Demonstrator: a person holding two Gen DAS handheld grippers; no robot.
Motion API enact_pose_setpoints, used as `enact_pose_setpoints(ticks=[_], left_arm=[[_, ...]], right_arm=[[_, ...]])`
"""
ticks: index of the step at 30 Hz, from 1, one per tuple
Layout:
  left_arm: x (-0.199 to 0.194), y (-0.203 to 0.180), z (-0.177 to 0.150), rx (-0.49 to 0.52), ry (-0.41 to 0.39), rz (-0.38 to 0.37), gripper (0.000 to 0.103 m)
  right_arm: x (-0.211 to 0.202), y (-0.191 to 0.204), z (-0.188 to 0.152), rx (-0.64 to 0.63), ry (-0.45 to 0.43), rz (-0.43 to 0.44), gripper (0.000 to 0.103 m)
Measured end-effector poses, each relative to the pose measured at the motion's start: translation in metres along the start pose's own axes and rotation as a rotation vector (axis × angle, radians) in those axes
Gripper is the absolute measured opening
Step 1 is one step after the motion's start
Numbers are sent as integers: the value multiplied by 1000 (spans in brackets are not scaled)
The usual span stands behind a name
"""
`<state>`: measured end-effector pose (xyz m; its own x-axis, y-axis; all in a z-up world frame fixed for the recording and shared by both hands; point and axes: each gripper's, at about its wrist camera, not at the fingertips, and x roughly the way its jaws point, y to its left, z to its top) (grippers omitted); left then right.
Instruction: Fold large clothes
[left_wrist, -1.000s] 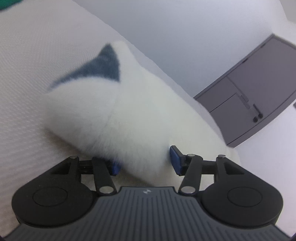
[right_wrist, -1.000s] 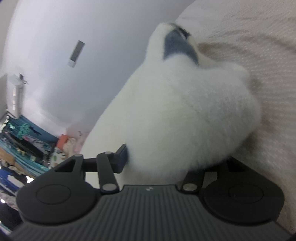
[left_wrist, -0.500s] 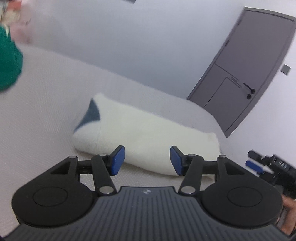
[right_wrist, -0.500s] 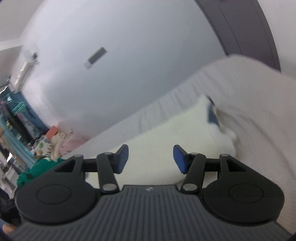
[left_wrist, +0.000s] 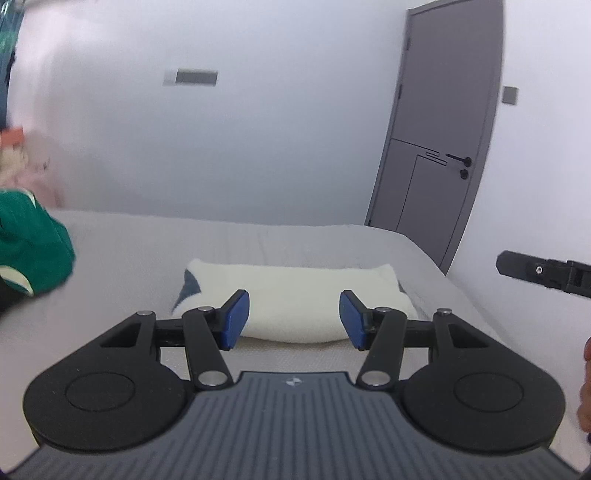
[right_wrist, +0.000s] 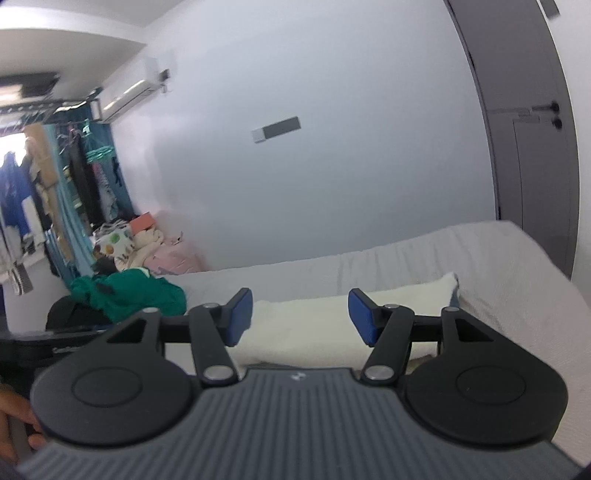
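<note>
Bed (left_wrist: 129, 251) bears folded fleece (left_wrist: 295, 291) lying crosswise — both grippers (left_wrist: 293, 319) (right_wrist: 300, 316) agape, empty.

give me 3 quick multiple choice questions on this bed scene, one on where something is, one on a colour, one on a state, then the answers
1. Where does the folded white garment lie?
A. on the bed
B. on the floor
C. hung on the door

2. What colour is the crumpled garment at the left end of the bed?
A. red
B. green
C. yellow

3. How does the left gripper stand?
A. shut on the white garment
B. shut on nothing
C. open, holding nothing

Answers:
1. A, it rests on the pale bed cover ahead of both grippers.
2. B, the heap is plainly green in both views.
3. C, its blue pads stand wide apart with the garment lying beyond them.
</note>
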<state>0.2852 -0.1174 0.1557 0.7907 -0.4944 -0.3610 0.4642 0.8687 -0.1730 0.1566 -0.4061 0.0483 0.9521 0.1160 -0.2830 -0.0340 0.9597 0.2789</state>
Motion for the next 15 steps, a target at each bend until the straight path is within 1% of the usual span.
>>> enact_pose_setpoints(ticks=[2,4,6,8,11,15], left_arm=[[-18,-11,-9,35,-17,9,60],[-32,-19,-19,60,-27,4,62],[-46,-21,-32,53,-37,-1,62],[-56,-23,-45,46,-46,-5,63],[-63,-19,-63,23,-47,-12,63],[-64,-20,-79,37,-45,4,63]], right_arm=[[-15,12,-8,-40,-9,-11,64],[-25,20,-18,-61,1,-12,64],[-30,25,-29,-67,22,-23,64],[-38,28,-41,-59,38,-10,64],[-43,32,-56,-61,49,-14,64],[-46,41,-74,-88,45,-36,64]])
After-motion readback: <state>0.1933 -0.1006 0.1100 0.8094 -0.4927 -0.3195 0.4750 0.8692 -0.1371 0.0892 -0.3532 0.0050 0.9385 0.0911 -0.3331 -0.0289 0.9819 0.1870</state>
